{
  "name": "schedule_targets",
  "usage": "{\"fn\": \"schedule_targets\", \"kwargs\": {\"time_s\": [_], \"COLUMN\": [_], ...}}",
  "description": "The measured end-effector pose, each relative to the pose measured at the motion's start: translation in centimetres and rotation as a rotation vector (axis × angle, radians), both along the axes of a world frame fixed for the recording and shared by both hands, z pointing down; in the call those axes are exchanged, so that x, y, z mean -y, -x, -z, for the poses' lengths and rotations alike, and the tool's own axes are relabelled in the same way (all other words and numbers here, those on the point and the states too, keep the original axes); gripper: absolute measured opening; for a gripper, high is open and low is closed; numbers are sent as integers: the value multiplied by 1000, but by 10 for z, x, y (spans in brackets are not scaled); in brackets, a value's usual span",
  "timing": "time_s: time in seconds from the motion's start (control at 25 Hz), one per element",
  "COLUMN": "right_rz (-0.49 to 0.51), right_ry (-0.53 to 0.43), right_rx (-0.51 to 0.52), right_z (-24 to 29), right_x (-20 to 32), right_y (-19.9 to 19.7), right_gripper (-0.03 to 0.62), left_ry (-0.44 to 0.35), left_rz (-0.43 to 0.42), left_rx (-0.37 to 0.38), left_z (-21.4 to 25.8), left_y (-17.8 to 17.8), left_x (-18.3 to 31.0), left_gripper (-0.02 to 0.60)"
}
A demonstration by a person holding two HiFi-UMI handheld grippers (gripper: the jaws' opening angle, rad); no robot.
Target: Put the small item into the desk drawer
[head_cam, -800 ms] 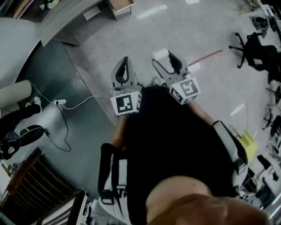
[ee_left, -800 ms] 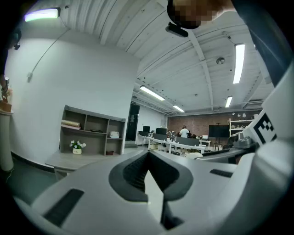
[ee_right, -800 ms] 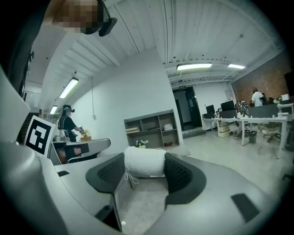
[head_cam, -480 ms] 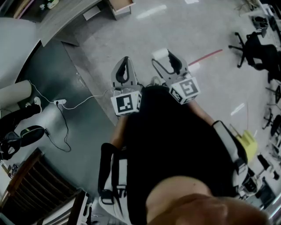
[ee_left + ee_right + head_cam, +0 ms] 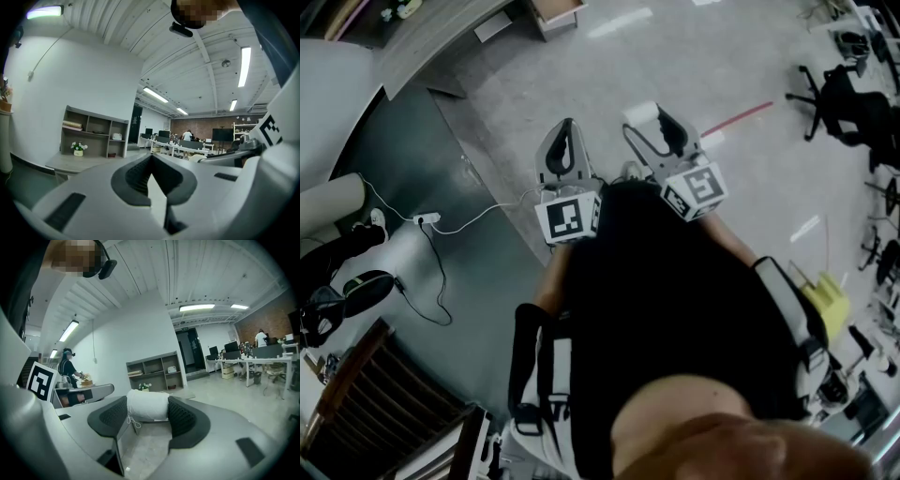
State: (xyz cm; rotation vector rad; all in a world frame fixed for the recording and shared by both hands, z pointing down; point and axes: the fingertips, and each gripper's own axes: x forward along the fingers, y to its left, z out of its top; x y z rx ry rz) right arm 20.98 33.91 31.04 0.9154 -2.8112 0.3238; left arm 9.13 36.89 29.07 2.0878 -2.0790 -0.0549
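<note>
Unmoved, right claw [image 5: 148, 412] clamping white roll [image 5: 147, 404]

Printed words: I can read none in any view.
Numbers: none legible to me.
Cube on the left tool [image 5: 565, 131]: black-and-white square marker pattern, with no letters or digits I can make out.
Cube on the right tool [image 5: 659, 127]: the same kind of pattern, no readable characters.
Shelf unit [image 5: 154, 371] and far screen [image 5: 222, 135]: anything printed there is too small for me to read.
</note>
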Motion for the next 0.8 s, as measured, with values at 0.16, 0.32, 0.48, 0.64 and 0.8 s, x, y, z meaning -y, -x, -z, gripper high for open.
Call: {"fn": "schedule_targets", "kwargs": {"time_s": [0.16, 0.32, 0.48, 0.64, 0.8], "right_rz": [-22, -29, -36, -47, -66], "right_ry": [9, 6, 6, 7, 2], "right_rx": [0, -2, -6, -11, -14], "right_z": [-2, -3, -4, -8, -11], "right_x": [3, 5, 3, -1, -6], "right_y": [10, 25, 45, 67, 82], "right_gripper": [267, 267, 267, 267, 267], "left_ry": [2, 9, 9, 17, 21], "left_rz": [-1, -1, -6, -17, -32], "left_rx": [-7, -12, -15, -28, -31], "left_z": [-3, -6, -9, -16, -22], "left_y": [13, 30, 50, 72, 90], "left_x": [1, 1, -1, -3, -6], "left_gripper": [-2, -2, -2, -2, -2]}}
